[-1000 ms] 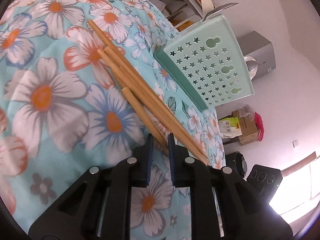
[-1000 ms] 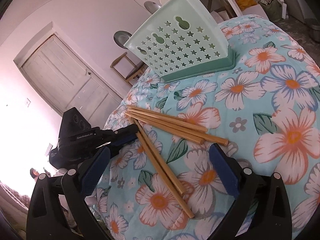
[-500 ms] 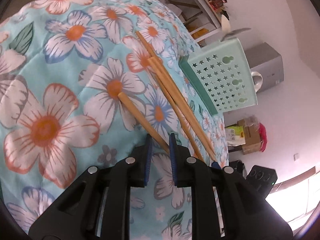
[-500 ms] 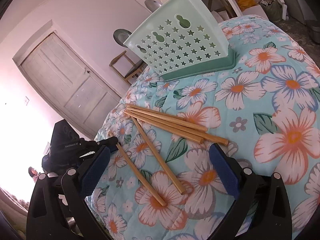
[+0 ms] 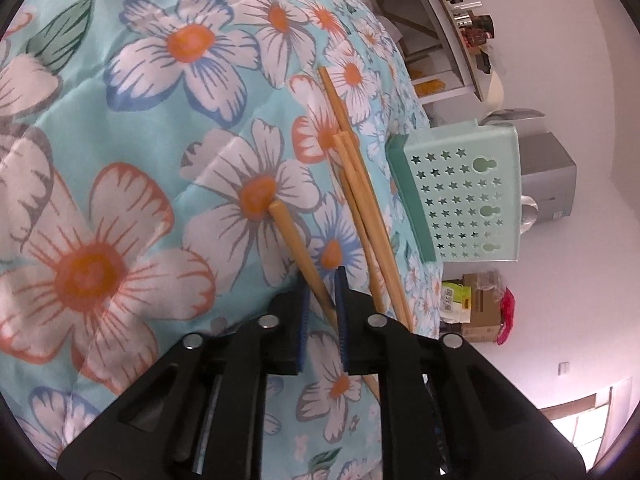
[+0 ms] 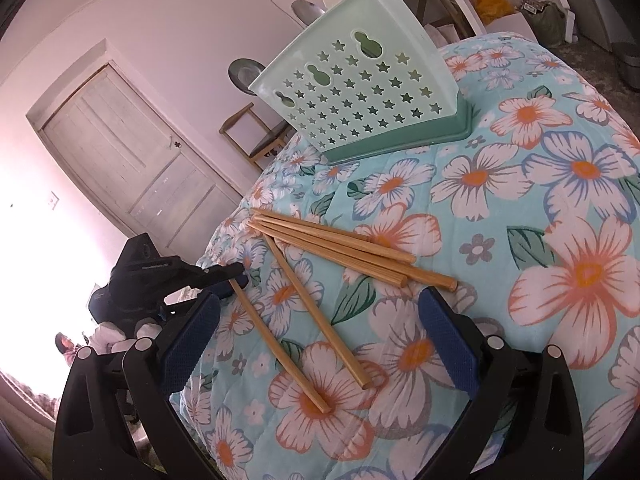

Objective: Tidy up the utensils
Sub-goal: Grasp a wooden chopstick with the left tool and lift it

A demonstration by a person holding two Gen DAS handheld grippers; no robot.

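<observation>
My left gripper [image 5: 322,296] is closing on one wooden chopstick [image 5: 298,250] lying on the floral quilt [image 5: 120,160]; its near end is hidden behind the fingers. My right gripper [image 6: 320,344] hangs wide apart, nothing between its pads. Four more chopsticks [image 6: 340,248] lie loose near the mint utensil holder [image 6: 360,92], whose contents are mostly hidden. White lettering on the left gripper's body is too small to read.

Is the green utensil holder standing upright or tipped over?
Upright: the utensil holder stands on its darker base on the floral cloth, open end up.
</observation>
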